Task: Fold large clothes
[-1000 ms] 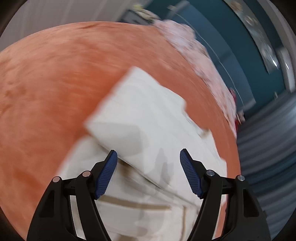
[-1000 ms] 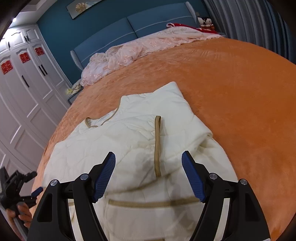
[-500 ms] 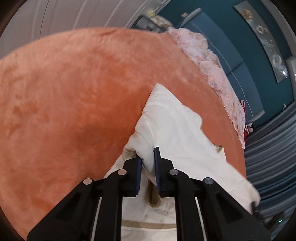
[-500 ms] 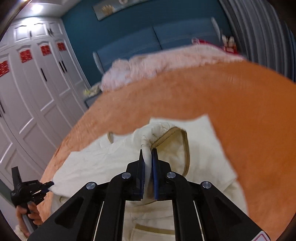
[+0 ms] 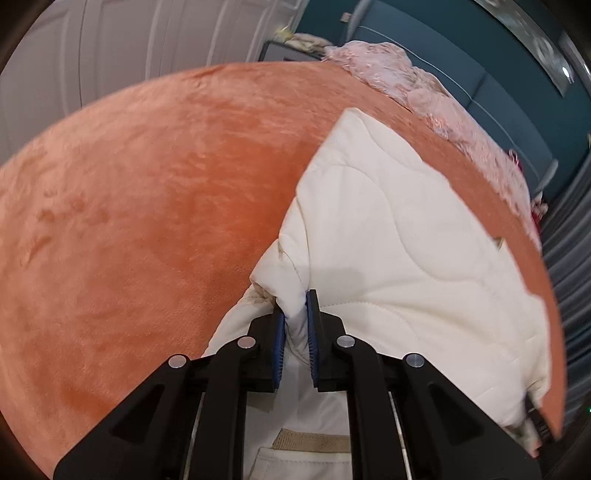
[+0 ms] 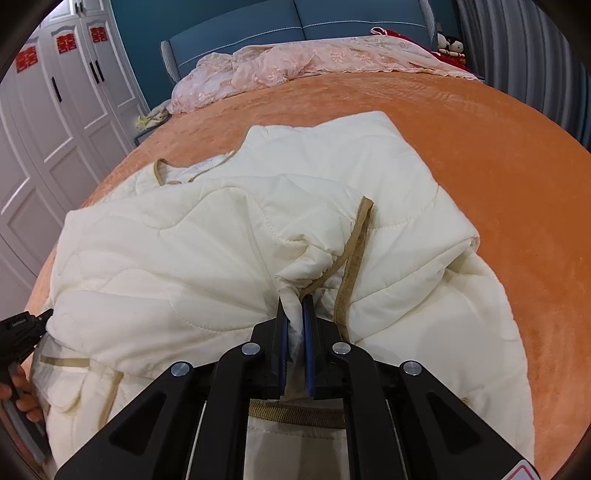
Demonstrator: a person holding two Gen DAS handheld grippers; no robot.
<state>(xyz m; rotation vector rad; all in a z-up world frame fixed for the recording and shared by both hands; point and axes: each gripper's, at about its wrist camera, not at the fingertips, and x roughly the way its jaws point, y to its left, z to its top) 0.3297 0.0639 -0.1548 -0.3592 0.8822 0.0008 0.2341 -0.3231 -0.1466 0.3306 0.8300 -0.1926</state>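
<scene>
A cream quilted jacket [image 6: 229,243] with tan trim lies spread on the orange bedspread [image 6: 498,177]. My right gripper [image 6: 294,306] is shut on a pinched fold of it beside a tan trim strip [image 6: 354,258]. In the left wrist view the same jacket [image 5: 399,236] fills the right half, and my left gripper [image 5: 295,308] is shut on a bunched edge of its fabric. The left gripper [image 6: 22,332] also shows at the far left of the right wrist view, held by a hand [image 6: 22,398].
A pink lace blanket [image 6: 295,62] is heaped at the head of the bed against a blue headboard [image 6: 258,29]. White wardrobe doors [image 6: 55,122] stand to the left, grey curtains [image 6: 535,55] to the right. Bare orange bedspread [image 5: 147,221] lies left of the jacket.
Both grippers were open above the jacket a second ago; each closed on a fold of it and has since sunk toward the bed with the fabric pinched.
</scene>
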